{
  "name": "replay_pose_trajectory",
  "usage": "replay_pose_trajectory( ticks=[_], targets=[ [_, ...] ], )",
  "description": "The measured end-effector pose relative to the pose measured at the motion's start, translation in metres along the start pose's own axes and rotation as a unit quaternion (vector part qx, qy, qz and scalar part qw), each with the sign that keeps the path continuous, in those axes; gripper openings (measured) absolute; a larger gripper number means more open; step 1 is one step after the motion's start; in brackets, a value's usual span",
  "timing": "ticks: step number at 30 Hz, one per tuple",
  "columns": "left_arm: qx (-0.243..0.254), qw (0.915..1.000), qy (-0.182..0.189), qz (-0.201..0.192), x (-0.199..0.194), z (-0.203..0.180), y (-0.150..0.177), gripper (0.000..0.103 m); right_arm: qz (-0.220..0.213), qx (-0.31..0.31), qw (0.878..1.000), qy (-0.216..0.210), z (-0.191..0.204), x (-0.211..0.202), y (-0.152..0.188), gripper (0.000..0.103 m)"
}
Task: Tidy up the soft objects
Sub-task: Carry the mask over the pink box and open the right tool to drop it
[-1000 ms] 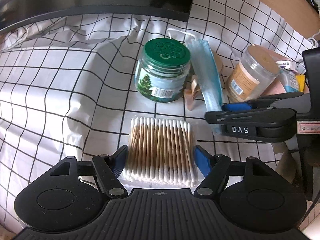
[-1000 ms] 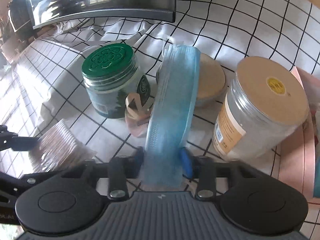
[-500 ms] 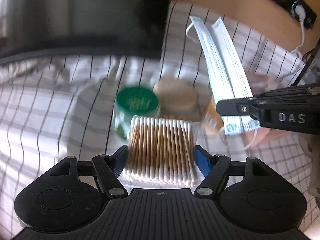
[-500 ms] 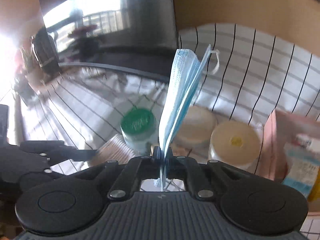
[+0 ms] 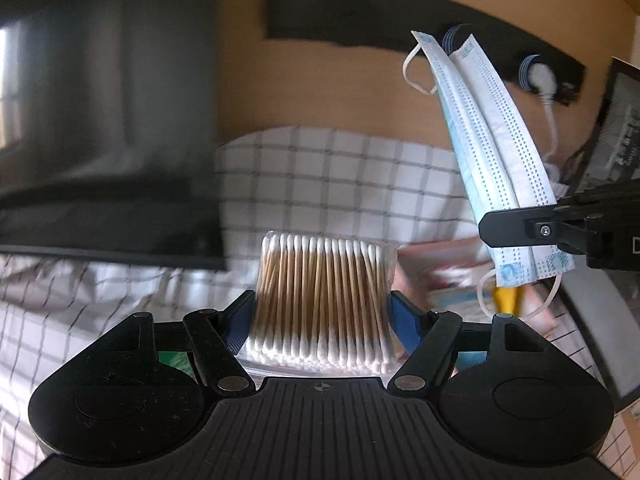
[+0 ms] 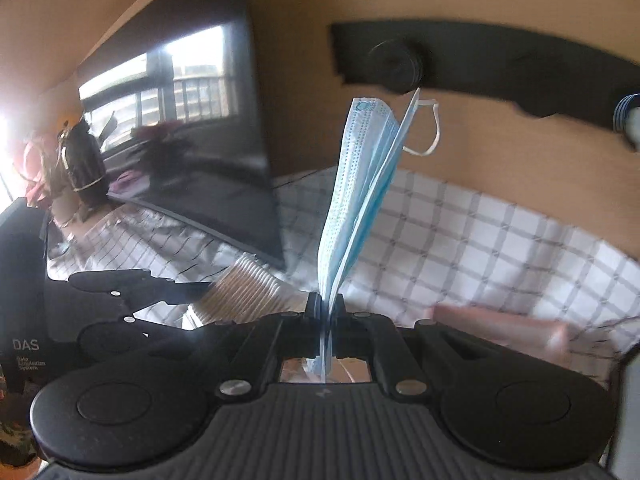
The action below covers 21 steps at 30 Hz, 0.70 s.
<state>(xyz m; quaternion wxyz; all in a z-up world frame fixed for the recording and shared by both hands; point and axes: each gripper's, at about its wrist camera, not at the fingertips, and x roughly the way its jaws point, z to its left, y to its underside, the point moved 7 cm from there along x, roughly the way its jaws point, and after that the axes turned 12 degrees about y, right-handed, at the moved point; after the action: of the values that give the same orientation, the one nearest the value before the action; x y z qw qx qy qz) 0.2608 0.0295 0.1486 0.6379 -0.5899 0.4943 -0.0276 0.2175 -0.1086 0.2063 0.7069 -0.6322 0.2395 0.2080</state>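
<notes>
A clear pack of cotton swabs [image 5: 324, 300] with wooden sticks sits clamped between the blue pads of my left gripper [image 5: 323, 312], held up above the checked cloth [image 5: 340, 176]. My right gripper [image 6: 325, 304] is shut on a folded blue face mask [image 6: 356, 200], which stands upright from the jaws with its white ear loop at the top. In the left wrist view the same face mask [image 5: 492, 152] hangs in the right gripper [image 5: 516, 228] at the right. From the right wrist view the left gripper [image 6: 200, 286] with the swab pack [image 6: 244, 288] shows at the lower left.
A dark monitor [image 5: 108, 128] stands at the left on the cloth, also a monitor [image 6: 192, 128] in the right wrist view. A black strip with a plug [image 5: 540, 80] runs along the wooden wall. Pink packaging [image 6: 500, 328] lies low at the right. A green lid [image 5: 174, 360] peeks under the left fingers.
Both grippers rose off the cloth, carrying the swab pack and the mask. The right jaws closed tight, so the mask now stands on edge. The jars dropped out of view.
</notes>
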Motion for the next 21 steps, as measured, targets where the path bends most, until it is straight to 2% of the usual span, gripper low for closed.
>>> replay_pose_trajectory(
  ticks=[6, 12, 15, 18, 21],
  targets=[
    [0.015, 0.9996, 0.021, -0.007, 0.023, -0.057, -0.01, 0.076, -0.007, 0.018, 1.0, 0.022, -0.068, -0.02, 0.011, 0.005],
    [0.007, 0.999, 0.044, 0.009, 0.058, -0.095, -0.002, 0.076, -0.003, 0.065, 0.998, 0.025, -0.124, -0.021, 0.033, 0.005],
    [-0.023, 0.9972, 0.069, 0.018, 0.083, -0.105, 0.007, 0.076, 0.0, 0.112, 0.993, 0.023, -0.152, -0.019, 0.042, 0.005],
    [-0.069, 0.9918, 0.107, 0.013, 0.109, -0.115, 0.018, 0.077, 0.006, 0.146, 0.989, 0.018, -0.17, -0.011, 0.049, 0.005],
    [-0.082, 0.9905, 0.109, 0.014, 0.143, -0.123, 0.028, 0.076, 0.023, 0.155, 0.987, 0.017, -0.178, 0.001, 0.061, 0.005]
  ],
)
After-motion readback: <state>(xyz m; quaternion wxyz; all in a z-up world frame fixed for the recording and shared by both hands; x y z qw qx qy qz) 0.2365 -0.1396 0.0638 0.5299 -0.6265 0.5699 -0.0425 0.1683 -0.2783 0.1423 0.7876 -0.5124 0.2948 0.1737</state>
